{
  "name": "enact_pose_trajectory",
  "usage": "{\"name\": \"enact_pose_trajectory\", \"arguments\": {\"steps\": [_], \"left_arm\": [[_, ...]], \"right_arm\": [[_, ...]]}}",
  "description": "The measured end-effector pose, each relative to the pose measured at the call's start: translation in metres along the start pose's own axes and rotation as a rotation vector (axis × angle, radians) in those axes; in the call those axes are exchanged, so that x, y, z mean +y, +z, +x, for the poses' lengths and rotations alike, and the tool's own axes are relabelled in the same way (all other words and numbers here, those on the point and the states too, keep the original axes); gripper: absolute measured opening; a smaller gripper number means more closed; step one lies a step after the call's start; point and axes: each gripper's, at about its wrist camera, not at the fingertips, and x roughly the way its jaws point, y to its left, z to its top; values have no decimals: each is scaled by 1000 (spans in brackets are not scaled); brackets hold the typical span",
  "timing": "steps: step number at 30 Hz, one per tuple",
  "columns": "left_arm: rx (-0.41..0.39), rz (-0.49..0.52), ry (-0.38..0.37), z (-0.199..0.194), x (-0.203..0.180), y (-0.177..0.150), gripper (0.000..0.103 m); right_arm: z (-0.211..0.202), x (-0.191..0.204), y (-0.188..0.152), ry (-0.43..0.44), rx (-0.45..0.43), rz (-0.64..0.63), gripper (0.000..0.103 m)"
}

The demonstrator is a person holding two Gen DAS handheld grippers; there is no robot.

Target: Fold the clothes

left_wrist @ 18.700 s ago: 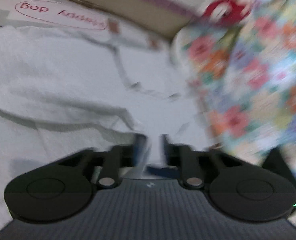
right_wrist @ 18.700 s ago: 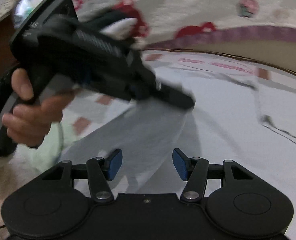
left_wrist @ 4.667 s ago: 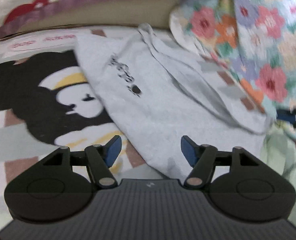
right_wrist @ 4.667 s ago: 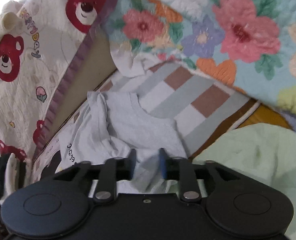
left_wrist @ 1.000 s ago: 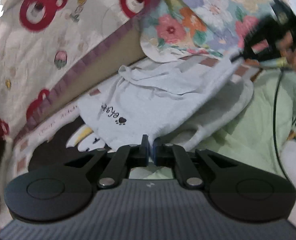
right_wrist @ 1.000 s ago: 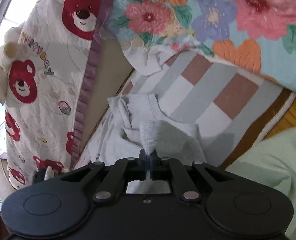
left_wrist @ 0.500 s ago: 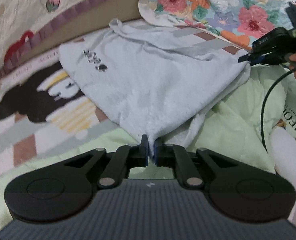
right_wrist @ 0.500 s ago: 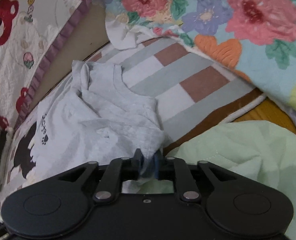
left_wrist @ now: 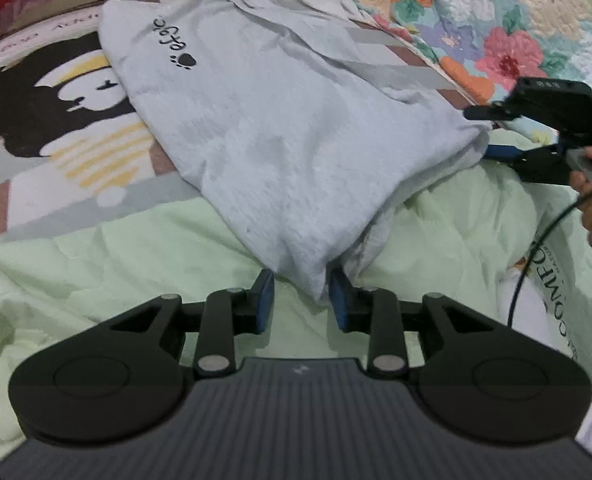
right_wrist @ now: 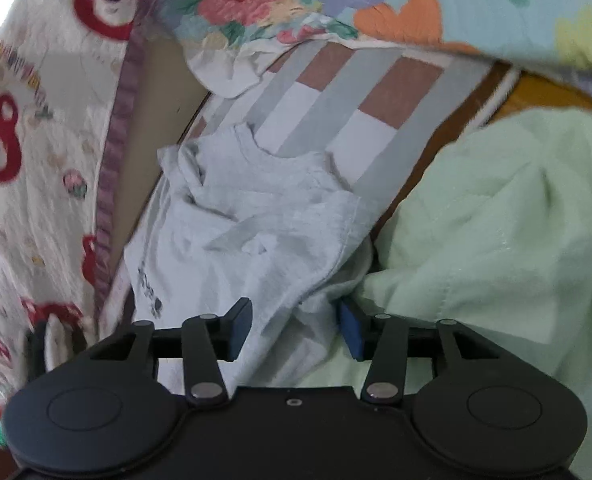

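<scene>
- left gripper (left_wrist: 301, 302): jaws spread, a corner of the grey shirt (left_wrist: 280, 128) lying loose between its blue pads.
- right gripper (right_wrist: 295, 330): jaws spread too, the shirt's other corner between them.
- the shirt stretches ahead of both grippers, across a pale green blanket (left_wrist: 96, 252) and a patterned mat (left_wrist: 56, 92).

The shirt (left_wrist: 280, 128) is lying across the striped mat (left_wrist: 76, 152) and the blanket (left_wrist: 116, 256), its hem sitting between the left tongs (left_wrist: 301, 306).
</scene>
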Motion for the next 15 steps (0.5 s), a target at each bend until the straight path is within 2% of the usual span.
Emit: {"name": "enact_pose_trajectory", "arguments": {"steps": [8, 9, 10, 13, 15], "left_arm": [[70, 11, -8, 2, -9, 5, 35], [75, 11, -19, 1, -10, 5, 35], [76, 9, -28, -1, -11, 5, 35], [42, 0, -54, -10, -9, 4, 38], [-7, -27, -76, -15, -5, 4, 41]], "right_arm": [[6, -6, 3, 11, -49, 84, 54], [5, -3, 3, 10, -71, 60, 49], [3, 1, 3, 9, -94, 35, 10], [-22, 34, -4, 99, -201, -137, 9], [-35, 56, -9, 93, -224, -230, 9]]}}
